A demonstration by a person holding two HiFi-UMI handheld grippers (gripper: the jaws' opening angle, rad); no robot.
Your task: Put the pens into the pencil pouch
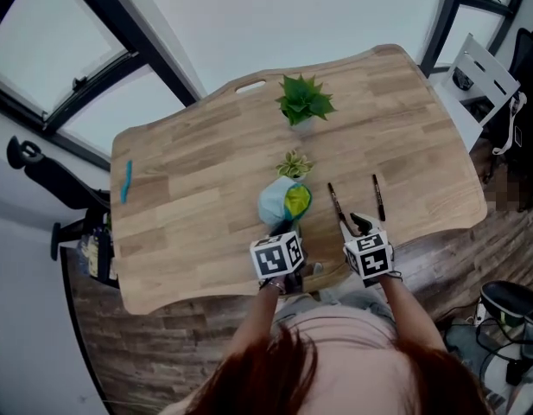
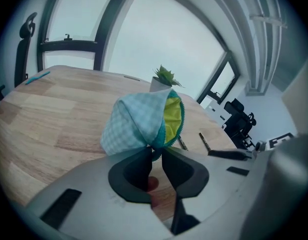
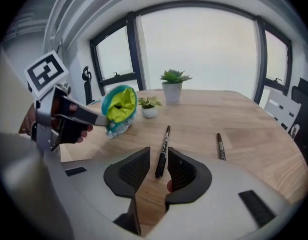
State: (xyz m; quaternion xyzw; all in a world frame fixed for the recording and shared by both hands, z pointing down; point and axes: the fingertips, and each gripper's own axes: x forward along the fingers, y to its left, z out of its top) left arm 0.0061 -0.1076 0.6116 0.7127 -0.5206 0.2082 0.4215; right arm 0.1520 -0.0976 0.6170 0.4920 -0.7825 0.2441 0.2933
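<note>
The pencil pouch point(image 1: 285, 201), pale blue check outside and yellow-green inside, stands near the table's front edge with its mouth gaping. My left gripper point(image 2: 154, 151) is shut on its teal zip edge and holds the pouch point(image 2: 139, 121) up. In the right gripper view the left gripper point(image 3: 105, 120) grips the pouch point(image 3: 119, 104) from the left. Two dark pens lie on the wood to its right. The nearer pen point(image 3: 165, 139) has its near end between the jaws of my right gripper point(image 3: 157, 154), which stands open and does not press on it. The other pen point(image 3: 220, 146) lies further right.
A small potted plant point(image 1: 294, 164) stands just behind the pouch, a larger one point(image 1: 305, 102) further back. A light blue pen point(image 1: 126, 181) lies at the table's far left. The front table edge point(image 1: 249, 288) is right under both grippers. Office furniture point(image 1: 486, 76) stands at the right.
</note>
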